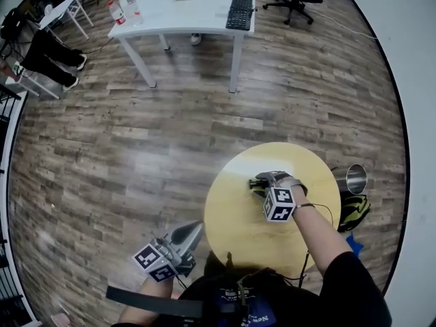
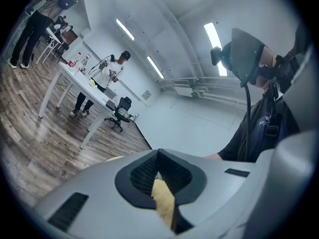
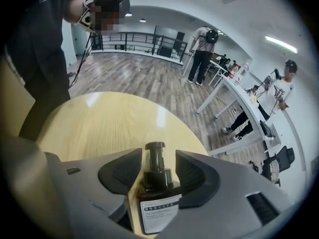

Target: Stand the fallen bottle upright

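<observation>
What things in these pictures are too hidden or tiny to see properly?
- Right gripper view: the dark pump-top bottle with a white label is cut off by the bottom edge; its label print is too small to read.
- Head view: the right gripper covers that bottle completely.
- Head view: clear plastic bottles on the white desk are too tiny.

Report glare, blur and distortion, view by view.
Head view: fisheye bends the floor planks, corners black. Left gripper view: ceiling light strips blow out white. Right gripper view: pale glare patches on the round table; the dark bottle is sharp.
</observation>
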`<control>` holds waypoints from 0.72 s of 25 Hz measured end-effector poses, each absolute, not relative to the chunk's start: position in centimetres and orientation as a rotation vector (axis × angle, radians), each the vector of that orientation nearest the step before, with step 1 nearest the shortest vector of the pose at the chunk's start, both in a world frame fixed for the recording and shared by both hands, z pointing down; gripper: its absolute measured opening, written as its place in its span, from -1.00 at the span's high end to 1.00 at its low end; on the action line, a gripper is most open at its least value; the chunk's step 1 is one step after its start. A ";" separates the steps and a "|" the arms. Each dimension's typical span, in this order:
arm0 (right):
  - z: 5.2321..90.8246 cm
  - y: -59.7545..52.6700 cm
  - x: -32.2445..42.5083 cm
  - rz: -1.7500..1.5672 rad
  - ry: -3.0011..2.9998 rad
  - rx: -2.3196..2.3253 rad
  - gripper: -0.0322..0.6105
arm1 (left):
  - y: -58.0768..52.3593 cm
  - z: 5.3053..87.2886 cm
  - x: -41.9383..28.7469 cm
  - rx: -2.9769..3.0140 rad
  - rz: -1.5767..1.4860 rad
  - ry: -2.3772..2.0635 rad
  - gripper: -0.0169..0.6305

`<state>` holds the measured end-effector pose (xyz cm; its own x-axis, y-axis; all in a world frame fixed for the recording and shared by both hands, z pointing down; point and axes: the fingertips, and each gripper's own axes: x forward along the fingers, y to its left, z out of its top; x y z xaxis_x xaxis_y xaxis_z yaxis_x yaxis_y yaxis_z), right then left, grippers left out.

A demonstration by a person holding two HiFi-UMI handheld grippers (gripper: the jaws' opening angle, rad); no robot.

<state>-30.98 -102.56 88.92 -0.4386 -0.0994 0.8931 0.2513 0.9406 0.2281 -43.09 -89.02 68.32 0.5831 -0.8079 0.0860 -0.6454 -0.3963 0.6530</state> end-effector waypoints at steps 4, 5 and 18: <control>91.2 -103.4 -30.3 -0.435 -1.863 -0.162 0.15 | -89.0 69.9 -43.9 2.135 -0.327 -1.125 0.94; 91.8 -103.5 -30.0 -0.443 -1.832 -0.174 0.14 | -89.1 70.0 -44.0 2.130 -0.336 -1.124 0.94; 93.2 -103.8 -30.3 -0.453 -1.714 -0.200 0.16 | -89.2 70.9 -45.2 2.110 -0.376 -1.104 0.94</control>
